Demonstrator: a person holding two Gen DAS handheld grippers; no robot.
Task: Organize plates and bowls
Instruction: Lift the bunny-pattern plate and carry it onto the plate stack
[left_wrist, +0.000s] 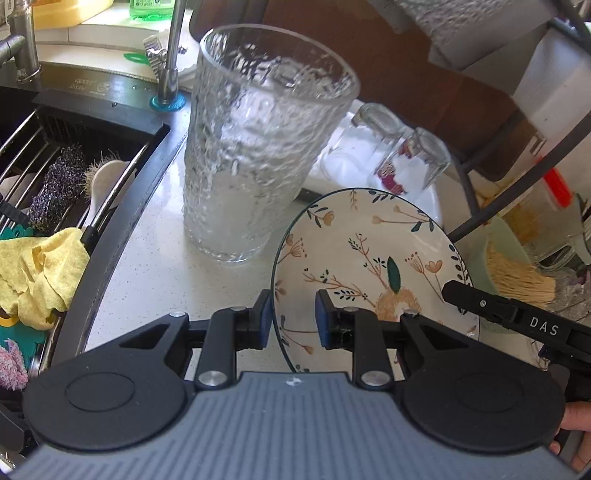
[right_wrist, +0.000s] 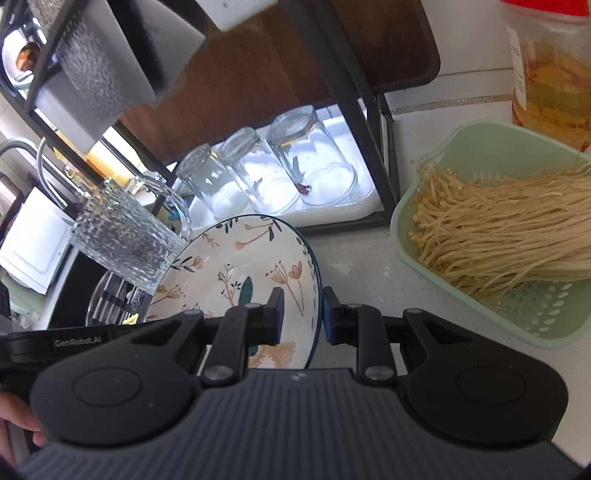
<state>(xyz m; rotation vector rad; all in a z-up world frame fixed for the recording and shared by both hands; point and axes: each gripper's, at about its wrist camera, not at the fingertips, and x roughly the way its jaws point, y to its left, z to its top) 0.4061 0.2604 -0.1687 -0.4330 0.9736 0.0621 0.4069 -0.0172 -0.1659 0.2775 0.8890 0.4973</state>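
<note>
On counter: green basket (right_wrist: 546, 325) holding enoki mushrooms (right_wrist: 509, 225); floral plate (right_wrist: 236, 273) bare.

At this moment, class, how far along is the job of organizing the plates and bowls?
Nothing looks put away yet. In hand: the floral plate sits on the counter, its rim between the open fingers of both the left gripper and the right gripper, neither visibly clamped. Left: grip, lift and store it, clearing the textured glass beside it.

Both rigs look the same: matte black two-finger left gripper (left_wrist: 294, 314) and right gripper (right_wrist: 303, 314), blue pads, silver screws, ribbed grey base, white "DAS" lettering.
</note>
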